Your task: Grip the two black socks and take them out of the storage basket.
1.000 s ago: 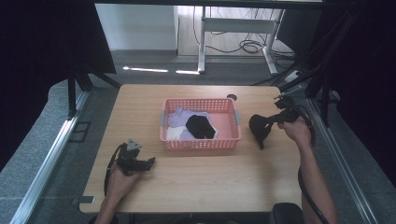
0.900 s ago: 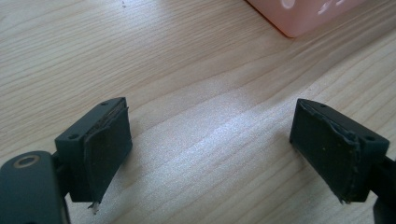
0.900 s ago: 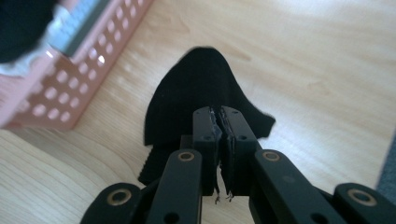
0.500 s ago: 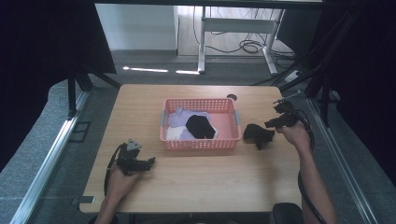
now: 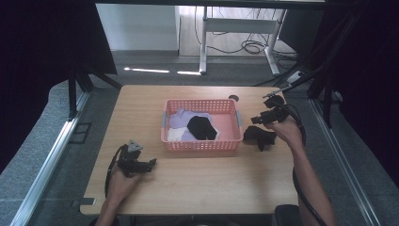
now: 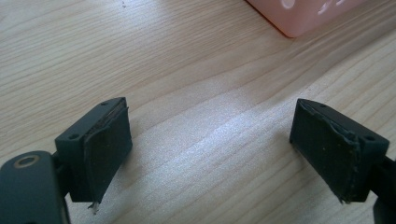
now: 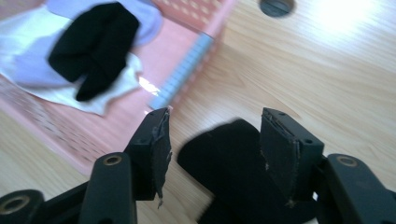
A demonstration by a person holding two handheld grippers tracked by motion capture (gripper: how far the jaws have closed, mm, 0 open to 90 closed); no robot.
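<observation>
Black cloth (image 5: 259, 136) lies crumpled on the table (image 5: 197, 179) just right of the pink basket (image 5: 202, 147), below the right gripper (image 5: 256, 119), whose jaws have just been opening; left gripper (image 5: 151, 163) rests well apart; left gripper view: jaws wide, empty; right gripper view: cloth (image 7: 229, 172) loose between half-open jaws, long axis running toward the camera.

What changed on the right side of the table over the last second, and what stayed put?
The right gripper had a black cloth hanging from its jaws beside the pink basket. The cloth has since dropped onto the table and lies free; the jaws have just been opening and now stand apart above it, and the hand has drawn back slightly. The left gripper, the basket and the clothes in it did not move.
</observation>
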